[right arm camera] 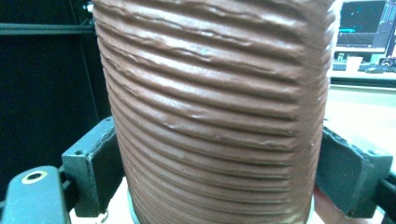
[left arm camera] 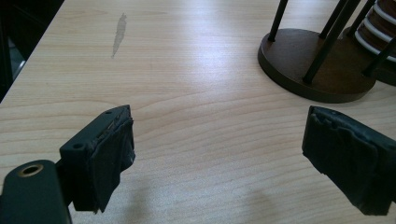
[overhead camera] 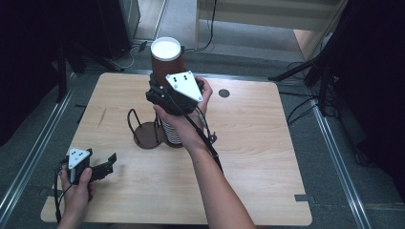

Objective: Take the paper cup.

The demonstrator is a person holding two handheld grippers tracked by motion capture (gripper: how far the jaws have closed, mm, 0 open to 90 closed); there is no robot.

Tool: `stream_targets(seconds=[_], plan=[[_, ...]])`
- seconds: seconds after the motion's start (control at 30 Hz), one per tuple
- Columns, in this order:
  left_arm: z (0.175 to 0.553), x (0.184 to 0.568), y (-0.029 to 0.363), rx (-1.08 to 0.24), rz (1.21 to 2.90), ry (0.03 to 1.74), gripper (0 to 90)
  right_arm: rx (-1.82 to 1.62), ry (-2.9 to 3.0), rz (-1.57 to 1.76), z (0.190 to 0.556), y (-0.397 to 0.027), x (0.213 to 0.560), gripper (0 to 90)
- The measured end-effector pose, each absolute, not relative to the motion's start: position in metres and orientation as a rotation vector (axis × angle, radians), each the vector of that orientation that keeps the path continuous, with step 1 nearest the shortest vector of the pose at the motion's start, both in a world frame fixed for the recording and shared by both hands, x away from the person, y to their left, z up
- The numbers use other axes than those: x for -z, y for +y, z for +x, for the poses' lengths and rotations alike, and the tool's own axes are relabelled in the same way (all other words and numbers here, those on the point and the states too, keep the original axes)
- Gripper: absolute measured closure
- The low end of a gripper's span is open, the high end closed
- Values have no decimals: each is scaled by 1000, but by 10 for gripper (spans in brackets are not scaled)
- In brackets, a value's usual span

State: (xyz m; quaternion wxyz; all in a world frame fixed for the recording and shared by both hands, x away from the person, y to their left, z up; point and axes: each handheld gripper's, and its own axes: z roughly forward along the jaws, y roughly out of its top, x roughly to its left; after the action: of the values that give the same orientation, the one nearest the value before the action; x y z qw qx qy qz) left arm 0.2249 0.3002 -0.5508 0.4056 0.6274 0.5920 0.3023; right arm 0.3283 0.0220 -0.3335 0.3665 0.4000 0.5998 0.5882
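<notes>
A brown ribbed paper cup [overhead camera: 166,56] with a white inside is held upright above the table's middle, with my right gripper [overhead camera: 160,83] shut on its lower wall. In the right gripper view both pads press the cup's [right arm camera: 215,107] sides, my right gripper [right arm camera: 219,177] around it. Below it a stack of brown cups with white rims [overhead camera: 172,132] stands by a dark round holder with black wire rods [overhead camera: 147,136]. My left gripper [overhead camera: 107,166] rests open near the table's front left corner. In the left gripper view, bare wood lies between the jaws of my left gripper [left arm camera: 224,158]; the holder [left arm camera: 313,65] and the stack [left arm camera: 379,23] are beyond.
The wooden table [overhead camera: 258,157] has a round cable hole [overhead camera: 224,93] at the back and a dark smear [overhead camera: 101,117] at the left. Stand legs and cables [overhead camera: 305,71] lie on the floor around it. A lit monitor [right arm camera: 366,23] shows far behind the cup.
</notes>
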Motion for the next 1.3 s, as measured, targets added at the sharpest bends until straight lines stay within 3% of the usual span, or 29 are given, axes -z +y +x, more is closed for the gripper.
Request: stream_targets(seconds=[1.3], plan=[[225, 551, 300, -763, 1587, 1493, 96, -1582, 1454, 1014, 313, -10, 294, 118]])
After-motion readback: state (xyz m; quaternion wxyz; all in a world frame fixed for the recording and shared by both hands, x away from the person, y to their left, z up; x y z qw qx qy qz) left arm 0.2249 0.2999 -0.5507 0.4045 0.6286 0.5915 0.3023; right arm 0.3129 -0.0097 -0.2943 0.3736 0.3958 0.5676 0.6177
